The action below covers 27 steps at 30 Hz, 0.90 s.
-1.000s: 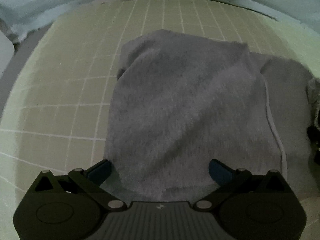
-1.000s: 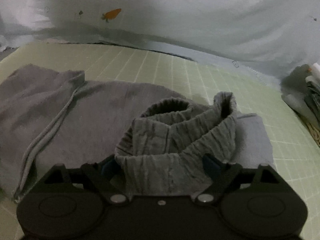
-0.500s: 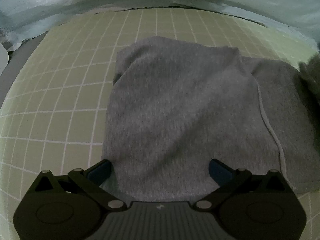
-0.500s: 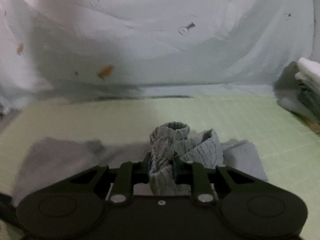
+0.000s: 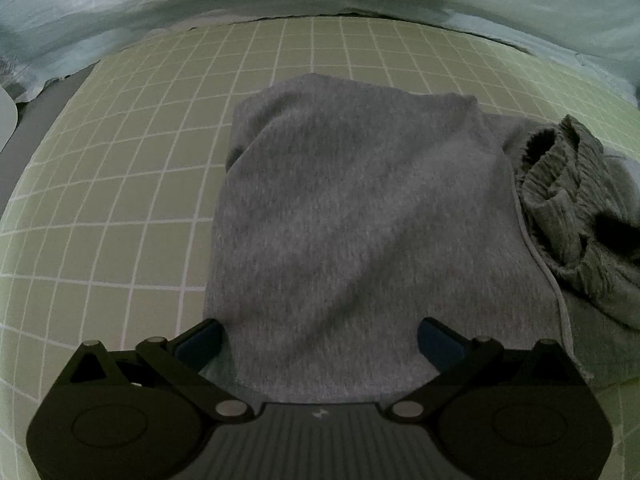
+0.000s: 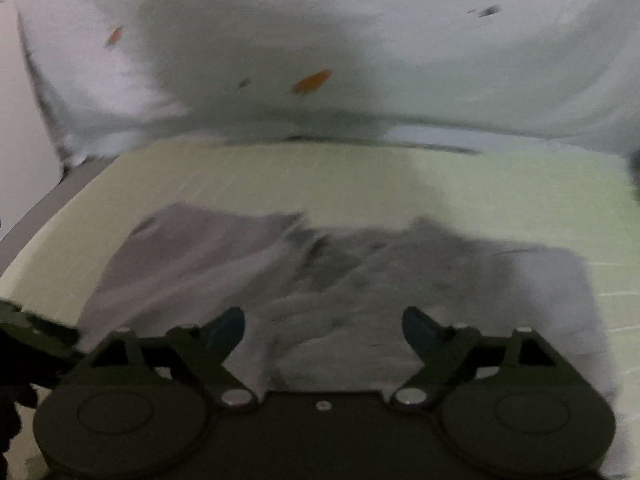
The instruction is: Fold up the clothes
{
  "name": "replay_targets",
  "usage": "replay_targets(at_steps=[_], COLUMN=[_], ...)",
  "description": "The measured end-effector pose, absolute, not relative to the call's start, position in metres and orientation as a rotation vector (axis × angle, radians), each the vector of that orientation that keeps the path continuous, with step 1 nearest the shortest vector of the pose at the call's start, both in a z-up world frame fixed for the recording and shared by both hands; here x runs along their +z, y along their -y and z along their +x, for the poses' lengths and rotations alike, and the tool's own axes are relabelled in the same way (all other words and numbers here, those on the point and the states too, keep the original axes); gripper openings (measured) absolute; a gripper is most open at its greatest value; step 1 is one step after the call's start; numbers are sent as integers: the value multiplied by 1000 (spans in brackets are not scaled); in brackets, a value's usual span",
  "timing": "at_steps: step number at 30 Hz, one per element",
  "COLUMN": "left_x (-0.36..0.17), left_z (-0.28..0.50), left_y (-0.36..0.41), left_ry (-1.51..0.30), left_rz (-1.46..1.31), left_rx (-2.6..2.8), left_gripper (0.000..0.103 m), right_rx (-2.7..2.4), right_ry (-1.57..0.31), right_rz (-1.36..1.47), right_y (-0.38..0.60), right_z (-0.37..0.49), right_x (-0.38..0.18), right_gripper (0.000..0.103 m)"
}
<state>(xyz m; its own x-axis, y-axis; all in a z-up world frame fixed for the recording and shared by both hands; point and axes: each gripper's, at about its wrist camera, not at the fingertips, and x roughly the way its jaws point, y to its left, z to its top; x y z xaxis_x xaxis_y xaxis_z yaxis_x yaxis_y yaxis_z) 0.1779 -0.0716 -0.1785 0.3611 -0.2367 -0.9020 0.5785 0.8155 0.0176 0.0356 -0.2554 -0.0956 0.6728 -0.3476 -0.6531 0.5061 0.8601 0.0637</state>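
Between the spread fingers of the left gripper [image 5: 320, 330] lies the near edge of the gray garment [image 5: 360, 220], doubled over flat on the green grid mat [image 5: 120, 208], with its ribbed waistband [image 5: 568, 200] bunched off to the right. Ahead of the right gripper [image 6: 324, 326], whose fingers are also wide apart and hold nothing, the same cloth shows only as a blur. Half a second ago that gripper was pinched shut on the waistband; it has since let go, so I judge the band has just been laid down and the fold still needs squaring.
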Motion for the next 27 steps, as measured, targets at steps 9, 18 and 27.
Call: replay_targets(at_steps=[9, 18, 27], left_x=[-176, -173, -174], left_z=[181, 184, 185], left_y=[74, 76, 76], left_ry=[-1111, -1139, -1145], left_rz=[373, 386, 387], left_rx=[-535, -533, -533], left_gripper=[103, 103, 103], right_rx=[-809, -855, -792], right_ry=[-656, -685, -703], right_rz=[425, 603, 529], right_y=[344, 380, 364], right_z=[-42, -66, -53], right_x=[-110, -140, -126], right_gripper=[103, 96, 11])
